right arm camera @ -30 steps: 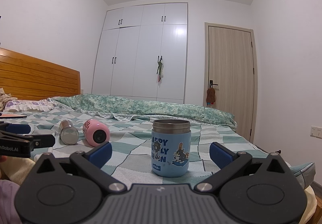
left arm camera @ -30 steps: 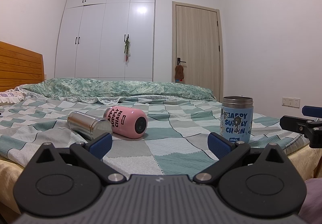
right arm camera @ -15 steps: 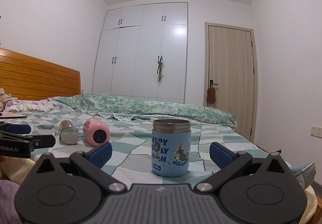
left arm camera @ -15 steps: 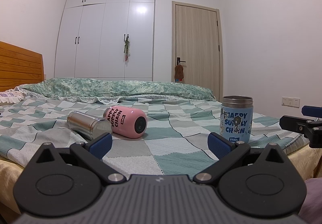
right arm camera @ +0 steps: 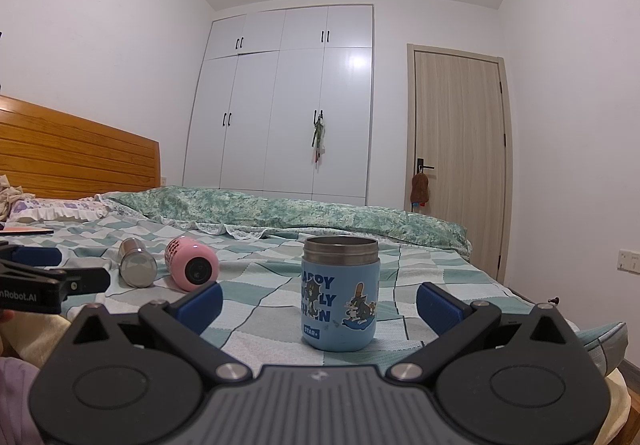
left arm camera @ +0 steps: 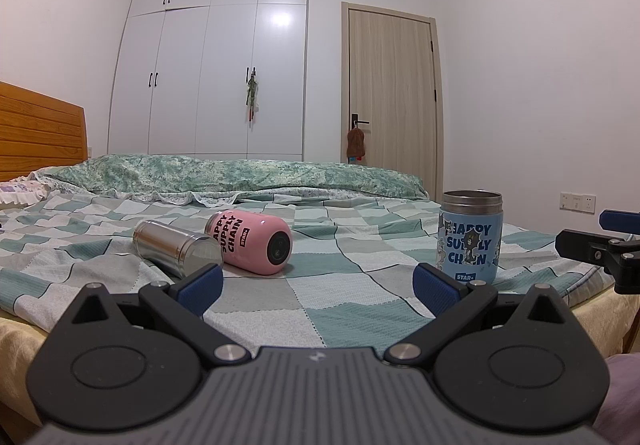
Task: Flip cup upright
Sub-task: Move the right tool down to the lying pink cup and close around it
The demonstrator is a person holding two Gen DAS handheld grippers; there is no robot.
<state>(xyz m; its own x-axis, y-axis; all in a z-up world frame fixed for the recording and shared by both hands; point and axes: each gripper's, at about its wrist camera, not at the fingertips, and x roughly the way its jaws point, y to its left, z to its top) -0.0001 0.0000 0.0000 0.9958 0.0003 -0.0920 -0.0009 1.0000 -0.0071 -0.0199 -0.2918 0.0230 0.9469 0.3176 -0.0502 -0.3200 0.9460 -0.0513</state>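
Pink cup [left arm camera: 250, 243] and steel cup [left arm camera: 176, 251] seen lying sideways on bed [left arm camera: 352, 301]; blue cup [right arm camera: 340, 295] upright. Left gripper [left arm camera: 316, 285] and right gripper [right arm camera: 318, 303] held spread, empty.

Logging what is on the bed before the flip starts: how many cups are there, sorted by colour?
Pink cup: 1, lying on its side
Silver cup: 1, lying on its side
Blue cup: 1, standing upright
Total: 3 cups on the checked bedspread
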